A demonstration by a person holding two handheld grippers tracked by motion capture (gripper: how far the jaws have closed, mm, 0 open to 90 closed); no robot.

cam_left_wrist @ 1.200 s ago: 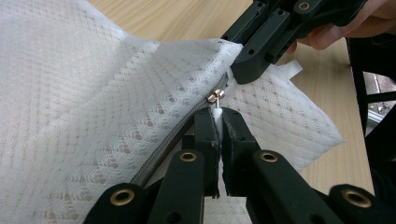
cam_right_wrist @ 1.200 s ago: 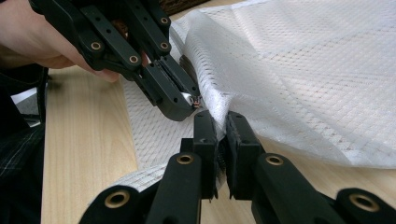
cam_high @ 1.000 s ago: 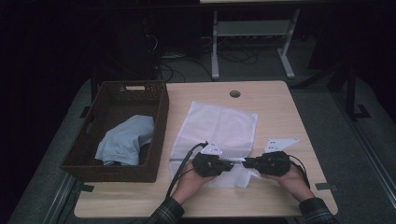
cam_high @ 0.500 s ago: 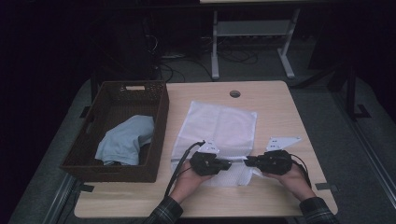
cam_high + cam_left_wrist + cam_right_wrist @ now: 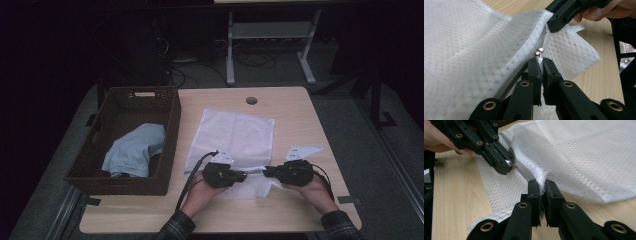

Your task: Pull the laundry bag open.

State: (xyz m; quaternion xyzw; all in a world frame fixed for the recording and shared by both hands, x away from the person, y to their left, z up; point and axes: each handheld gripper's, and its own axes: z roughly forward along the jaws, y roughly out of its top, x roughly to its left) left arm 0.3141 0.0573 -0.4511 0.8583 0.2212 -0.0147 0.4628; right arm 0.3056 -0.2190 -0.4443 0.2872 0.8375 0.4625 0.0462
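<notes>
At the table's [image 5: 300,125] near edge | left gripper [image 5: 541,65] pinching white mesh laundry bag [image 5: 235,137] by its zipper pull [image 5: 539,52] | right gripper [image 5: 543,185] pinching the bag's edge

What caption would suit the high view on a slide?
Two hand-held grippers, left and right, pinch a white mesh laundry bag beside a wicker basket.

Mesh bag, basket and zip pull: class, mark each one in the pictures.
mesh bag [image 5: 237,132], high view, flat middle
basket [image 5: 121,181], high view, front wall
zip pull [image 5: 539,52], left gripper view, metal tab
</notes>
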